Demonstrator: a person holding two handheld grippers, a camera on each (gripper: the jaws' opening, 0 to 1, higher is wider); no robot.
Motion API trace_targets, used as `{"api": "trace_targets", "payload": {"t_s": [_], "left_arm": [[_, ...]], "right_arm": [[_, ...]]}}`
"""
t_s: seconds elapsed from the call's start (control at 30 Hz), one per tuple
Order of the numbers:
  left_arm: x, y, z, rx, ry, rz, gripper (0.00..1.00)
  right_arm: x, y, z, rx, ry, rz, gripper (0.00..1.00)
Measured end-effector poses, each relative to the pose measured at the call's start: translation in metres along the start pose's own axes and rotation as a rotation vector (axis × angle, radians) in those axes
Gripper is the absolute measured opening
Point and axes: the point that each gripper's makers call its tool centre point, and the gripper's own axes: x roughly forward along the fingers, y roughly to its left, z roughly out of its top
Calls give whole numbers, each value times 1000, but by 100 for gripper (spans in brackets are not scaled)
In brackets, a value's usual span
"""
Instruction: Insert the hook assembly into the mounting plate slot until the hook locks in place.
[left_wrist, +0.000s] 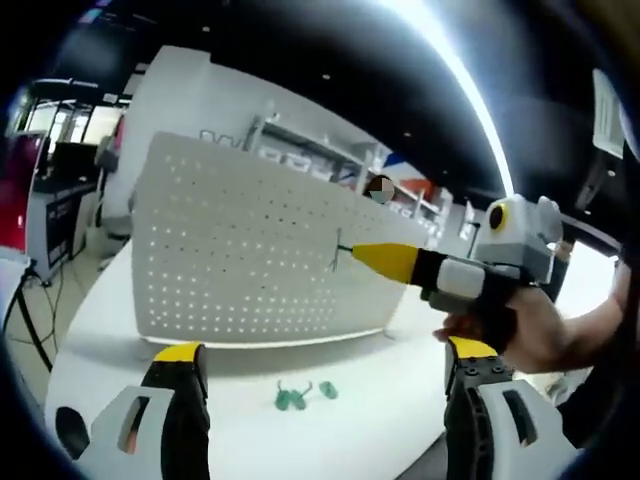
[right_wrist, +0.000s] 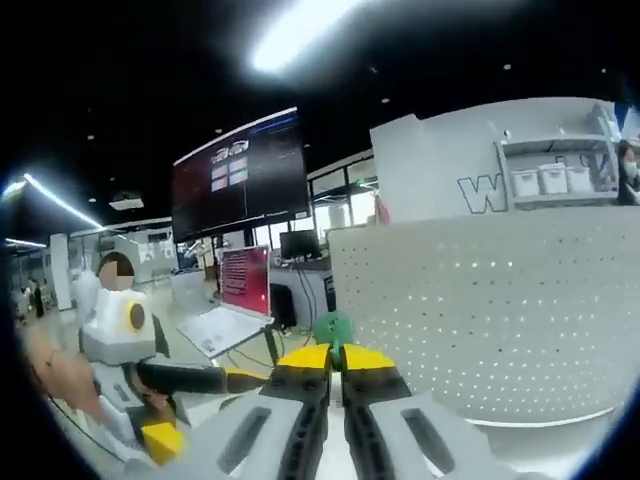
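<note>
Two green hooks (left_wrist: 293, 397) lie loose on the white worktop (left_wrist: 250, 420), just in front of the upright white pegboard (left_wrist: 240, 260) that stands on it. In the left gripper view, the left gripper (left_wrist: 325, 365) has its jaws spread wide apart with nothing between them, the loose hooks lying ahead in the gap. The right gripper (left_wrist: 345, 249) reaches in from the right, held by a hand (left_wrist: 530, 330), its yellow tips closed on a thin dark hook (left_wrist: 337, 252) that touches the pegboard's face. In the right gripper view, the right gripper (right_wrist: 335, 357) shows its jaws pressed together on something green (right_wrist: 333, 328), beside the pegboard (right_wrist: 490, 310).
</note>
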Motion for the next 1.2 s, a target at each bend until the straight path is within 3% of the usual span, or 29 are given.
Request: {"api": "trace_targets", "payload": {"t_s": [0.27, 0.57, 1.2], "left_arm": [[-2, 3, -2, -7, 4, 13, 100], [-1, 6, -8, -14, 28, 12, 100], [2, 13, -22, -38, 77, 20, 100]], "right_arm": [[9, -27, 9, -15, -57, -109, 0], [17, -71, 16, -4, -107, -239, 0], [29, -135, 30, -13, -173, -391, 0]]}}
